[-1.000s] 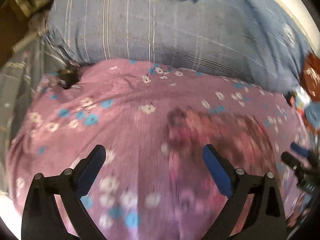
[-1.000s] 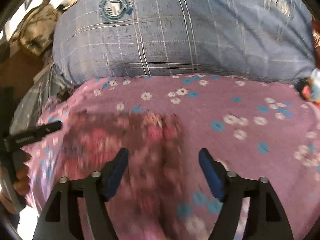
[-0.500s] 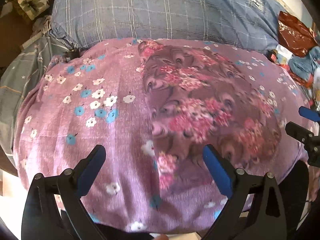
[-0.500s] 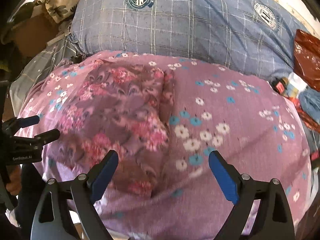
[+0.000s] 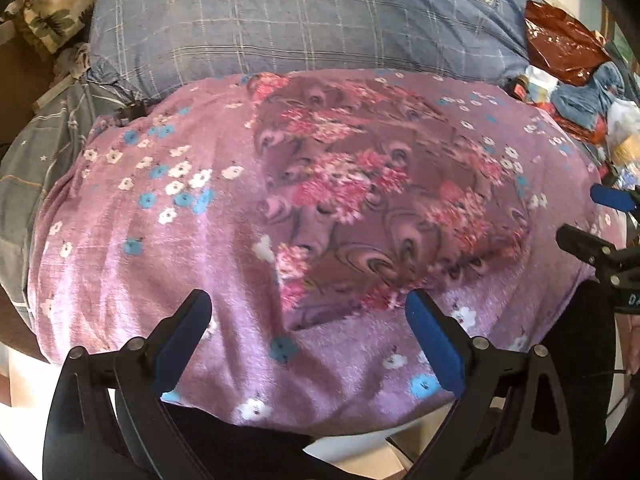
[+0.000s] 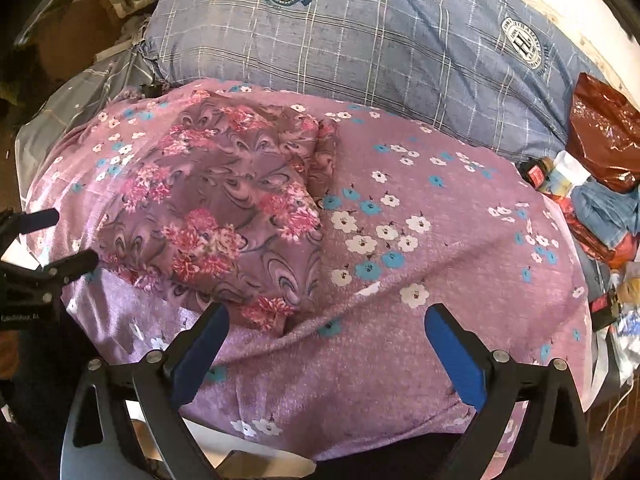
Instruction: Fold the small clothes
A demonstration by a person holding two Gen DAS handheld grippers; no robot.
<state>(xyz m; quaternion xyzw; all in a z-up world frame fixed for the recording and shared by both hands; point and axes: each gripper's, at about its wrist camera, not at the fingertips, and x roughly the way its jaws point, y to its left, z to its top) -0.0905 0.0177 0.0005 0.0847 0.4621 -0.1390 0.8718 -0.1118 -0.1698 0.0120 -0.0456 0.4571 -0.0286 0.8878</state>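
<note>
**Folded floral garment lay on the fleece blanket, both grippers empty**

The small garment (image 5: 376, 204), a thin purple cloth printed with pink flower clusters and swirling peacock-eye shapes, lay folded into a rough, soft-edged rectangle on a plush mauve fleece blanket (image 5: 132, 264) dotted with white and blue blossoms. The blanket draped over a rounded mound, its nap catching the light. Behind it sat a blue-grey plaid pillow (image 6: 380, 40) of woven cotton bearing round crest emblems. A glossy, crinkled dark-red plastic bag (image 6: 604, 136) lay at the right, near a pile of crumpled blue cloth.

The left gripper (image 5: 308, 320) hovered over the garment's near edge, its blue-padded jaws spread wide with nothing between them. The right gripper (image 6: 324, 332) had just been opening; its jaws stood wide apart above the bare blanket, just right of the garment's near corner, pressing on nothing
</note>
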